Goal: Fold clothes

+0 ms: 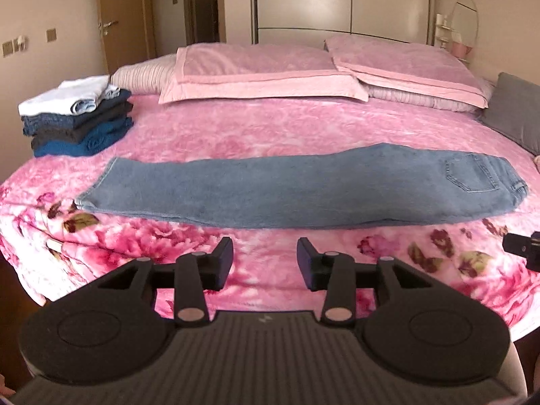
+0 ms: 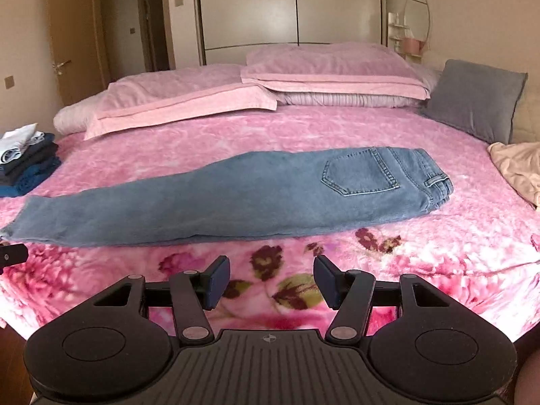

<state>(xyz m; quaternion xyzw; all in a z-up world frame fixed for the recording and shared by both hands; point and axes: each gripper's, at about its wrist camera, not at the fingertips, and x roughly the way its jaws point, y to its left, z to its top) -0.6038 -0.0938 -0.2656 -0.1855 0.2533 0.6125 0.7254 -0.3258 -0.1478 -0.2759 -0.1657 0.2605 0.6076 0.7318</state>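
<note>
A pair of light blue jeans (image 1: 303,189) lies flat across the pink floral bedspread (image 1: 270,128), folded lengthwise, leg hems at the left, waist and back pocket at the right. It also shows in the right wrist view (image 2: 236,195). My left gripper (image 1: 265,260) is open and empty, hovering over the bed's near edge just short of the jeans' middle. My right gripper (image 2: 271,281) is open and empty, near the bed's front edge below the jeans' waist half. The right gripper's tip shows at the right edge of the left wrist view (image 1: 523,246).
A stack of folded clothes (image 1: 77,114) sits at the bed's left side, also in the right wrist view (image 2: 27,162). Pink pillows (image 1: 256,71) lie at the head. A grey cushion (image 2: 472,101) and a beige garment (image 2: 516,168) are at the right.
</note>
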